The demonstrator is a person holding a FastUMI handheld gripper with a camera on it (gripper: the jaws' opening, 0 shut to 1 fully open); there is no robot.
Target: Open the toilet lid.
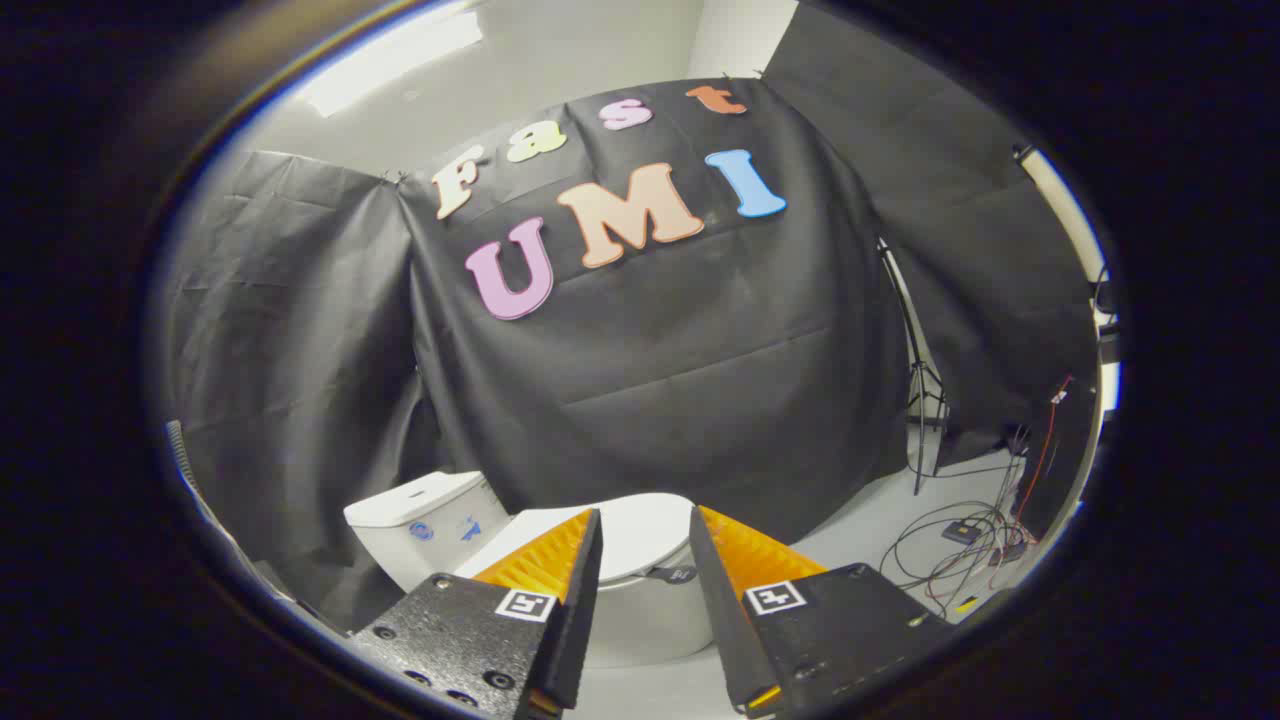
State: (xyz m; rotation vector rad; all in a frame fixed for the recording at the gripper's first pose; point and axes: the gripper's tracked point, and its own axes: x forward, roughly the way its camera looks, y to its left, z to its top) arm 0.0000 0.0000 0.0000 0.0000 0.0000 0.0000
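Staged recording booth, not a real bathroom: black cloth walls (700,350), light stand (915,400), loose cables (960,545) on a pale floor (860,530), toilet (640,590) standing free, tool (645,530) fingers apart, holding nothing.

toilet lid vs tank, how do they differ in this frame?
The toilet lid lies flat and closed, seen between the open gripper fingers; the tank stands upright behind it, off the fingers' side. The lid is rounded and plain; the tank is boxy with blue marks. Both are white.
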